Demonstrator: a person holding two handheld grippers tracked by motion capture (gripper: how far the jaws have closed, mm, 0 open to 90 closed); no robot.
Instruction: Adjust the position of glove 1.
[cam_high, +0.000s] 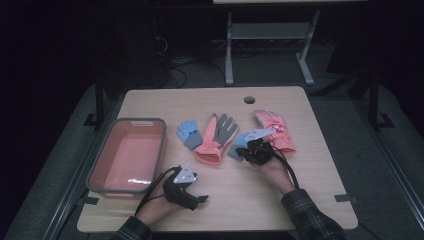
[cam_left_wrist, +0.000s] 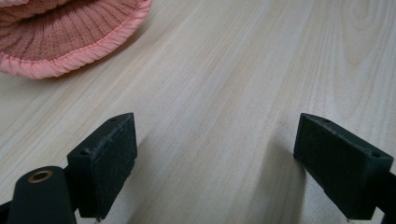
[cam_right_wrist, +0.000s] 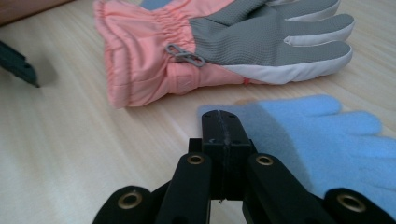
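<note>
My left gripper (cam_high: 201, 199) (cam_left_wrist: 215, 140) rests low over bare wood at the front of the table, its jaws wide open and empty. The ribbed cuff of a pink and grey glove (cam_high: 215, 137) (cam_left_wrist: 60, 37) (cam_right_wrist: 219, 46) lies just beyond it. My right gripper (cam_high: 254, 149) (cam_right_wrist: 223, 123) is shut, its tips at the cuff edge of a light blue knit glove (cam_high: 238, 145) (cam_right_wrist: 327, 140) lying flat. No fabric shows between the jaws. A second light blue glove (cam_high: 189, 133) lies left of the pink and grey one, and a pink glove (cam_high: 276, 130) at the right.
A grey bin with a pink inside (cam_high: 127, 155) stands empty at the table's left. A cable hole (cam_high: 249, 99) sits near the far edge. Bare wood spreads along the front and right of the table (cam_high: 320, 190). A desk frame stands on the floor behind.
</note>
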